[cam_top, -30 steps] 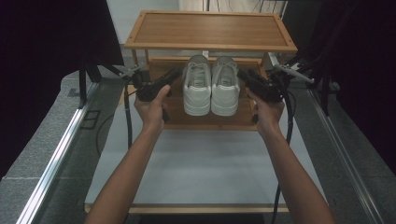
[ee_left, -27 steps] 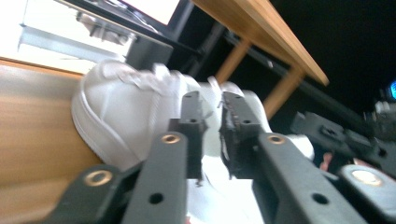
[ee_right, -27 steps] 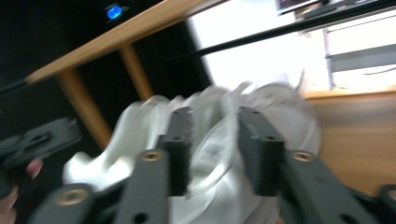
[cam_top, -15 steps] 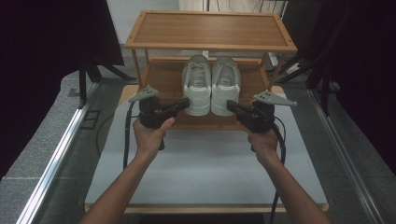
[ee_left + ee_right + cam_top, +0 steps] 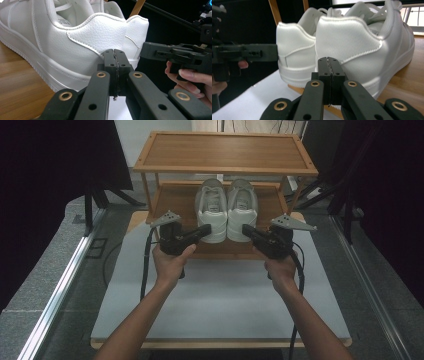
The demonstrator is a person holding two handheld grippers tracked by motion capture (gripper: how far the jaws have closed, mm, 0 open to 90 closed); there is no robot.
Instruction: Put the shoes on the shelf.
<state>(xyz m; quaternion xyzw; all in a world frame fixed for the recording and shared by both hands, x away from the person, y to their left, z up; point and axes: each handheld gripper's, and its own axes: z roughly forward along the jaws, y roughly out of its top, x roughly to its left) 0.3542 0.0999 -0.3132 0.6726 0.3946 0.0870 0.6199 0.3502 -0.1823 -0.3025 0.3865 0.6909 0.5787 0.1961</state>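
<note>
Both grippers, left gripper [image 5: 206, 228] and right gripper [image 5: 246, 229], sit closed and empty at mid-frame beside the white sneakers [image 5: 226, 210]; next, they likely must open to grasp the heels.

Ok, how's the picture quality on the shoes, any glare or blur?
High view: white shoes bright but readable, surroundings very dark. Right gripper view: heel nearly blown out by glare. Left gripper view: leather grain on the heel sharp, closed fingers crisp.

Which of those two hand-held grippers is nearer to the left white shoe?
Left. The left gripper sits just off the heel of the left shoe, fingers shut. The right gripper is by the heel of the right shoe, one shoe farther away.
</note>
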